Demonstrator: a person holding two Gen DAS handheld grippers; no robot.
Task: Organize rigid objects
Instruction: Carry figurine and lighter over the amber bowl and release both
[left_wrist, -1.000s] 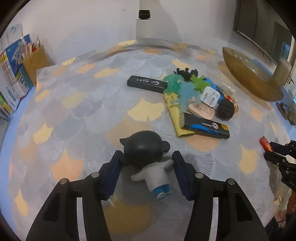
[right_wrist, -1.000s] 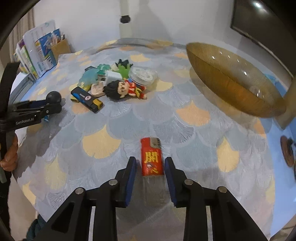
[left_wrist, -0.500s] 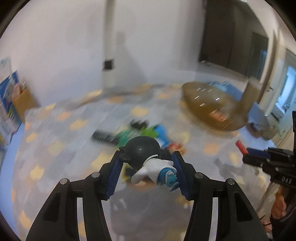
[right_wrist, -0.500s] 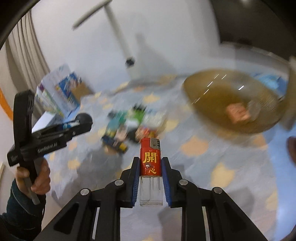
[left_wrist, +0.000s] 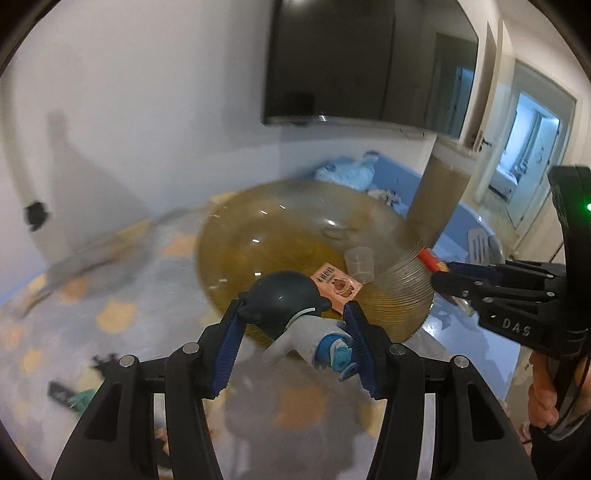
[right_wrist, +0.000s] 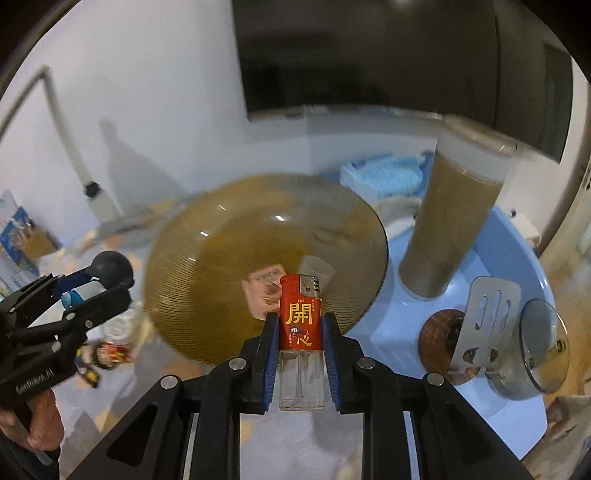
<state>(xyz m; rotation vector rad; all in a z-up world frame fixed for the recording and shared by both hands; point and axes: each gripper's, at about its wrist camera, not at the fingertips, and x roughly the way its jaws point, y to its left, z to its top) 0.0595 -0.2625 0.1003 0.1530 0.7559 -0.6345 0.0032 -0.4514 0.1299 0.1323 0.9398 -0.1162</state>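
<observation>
You're in a home living rm: wall-mounted TV (left_wrist: 369, 62), doorway to a bedrm (left_wrist: 532, 147), patterned cloth on the tabletop (left_wrist: 110, 295), amber glass bowl (right_wrist: 229, 251), toys, kitchen bits.

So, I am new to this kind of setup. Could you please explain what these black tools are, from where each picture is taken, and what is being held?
There is no robot. A person holds two hand tools, each with two fingers and a camera looking forward along them. One picture comes from the left gripper, which grips a toy figure with a dark round head. The other comes from the right gripper, shut on a red lighter. Each view also shows the other tool at its edge. Ahead is an amber glass bowl on a patterned tablecloth, with a small pink card inside. A tall cup stands beside it.
</observation>
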